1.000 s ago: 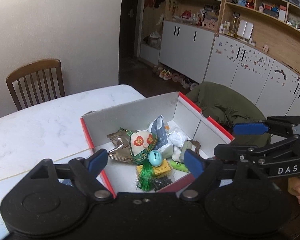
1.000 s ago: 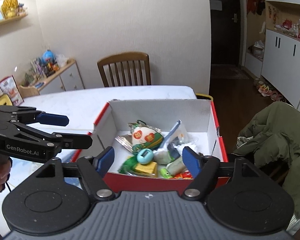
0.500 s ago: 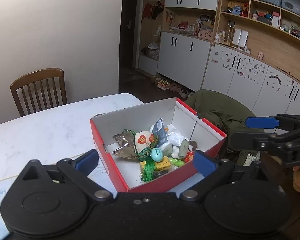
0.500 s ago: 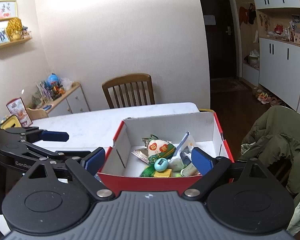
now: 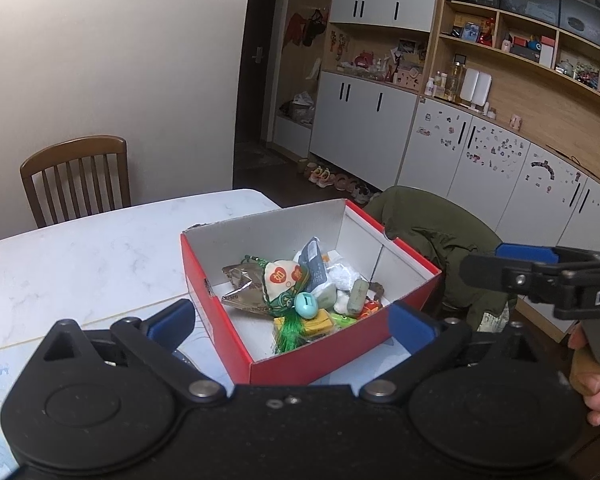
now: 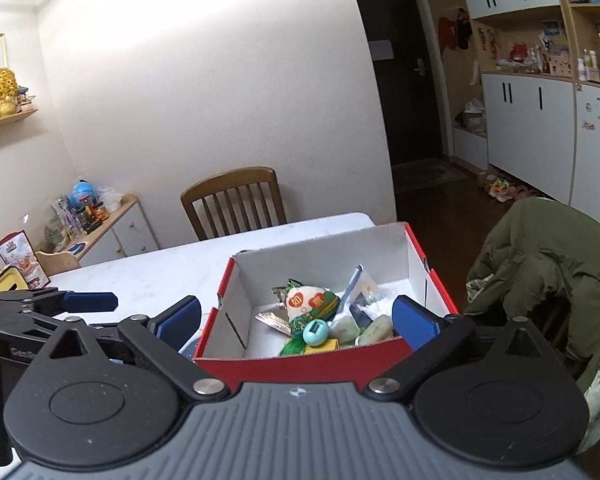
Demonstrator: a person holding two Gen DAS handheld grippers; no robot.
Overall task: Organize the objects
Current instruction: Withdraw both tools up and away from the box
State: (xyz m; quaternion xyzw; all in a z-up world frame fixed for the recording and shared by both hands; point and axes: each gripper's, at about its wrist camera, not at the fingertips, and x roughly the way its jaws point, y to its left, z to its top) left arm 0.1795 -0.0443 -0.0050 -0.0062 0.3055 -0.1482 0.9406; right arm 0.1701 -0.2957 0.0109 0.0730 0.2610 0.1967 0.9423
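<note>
Grippers fill the bottom of both views, each with its blue pads spread wide and nothing between them. In the left wrist view the left gripper (image 5: 290, 322) frames the near corner of the red box (image 5: 324, 360), which sits just above centre-bottom of the frame; the pads stand to either side of that corner, short of it and not touching. In the right wrist view the right gripper (image 6: 296, 318) spans the box's near red wall (image 6: 300, 364) the same way, pads level with the rim and outside it. Each tool also shows in the other's view: the right gripper (image 5: 528, 256) juts in from the right edge, a hand (image 5: 588, 380) below it, and the left gripper (image 6: 88, 302) reaches in from the left edge.

Inside the box lies a heap of small things: a teal egg (image 5: 305, 305) at the front, a green tassel (image 5: 290, 330) and a yellow block (image 5: 320, 324) below it, a cream pouch with red hearts (image 5: 282, 280) behind, a crumpled foil wrapper (image 5: 240, 284) to its left, and white packets toward the right wall. The box rests on the white marble table (image 5: 80, 260) at its right end. Farther up, a wooden chair (image 5: 76, 176) stands against the wall at left, and an olive jacket (image 5: 432, 228) is draped at right.

Compared with a second ago, both grippers have drawn back and risen: the box looks smaller and lies wholly beyond the pads, its whole red outer wall now visible, and its contents are unchanged.
</note>
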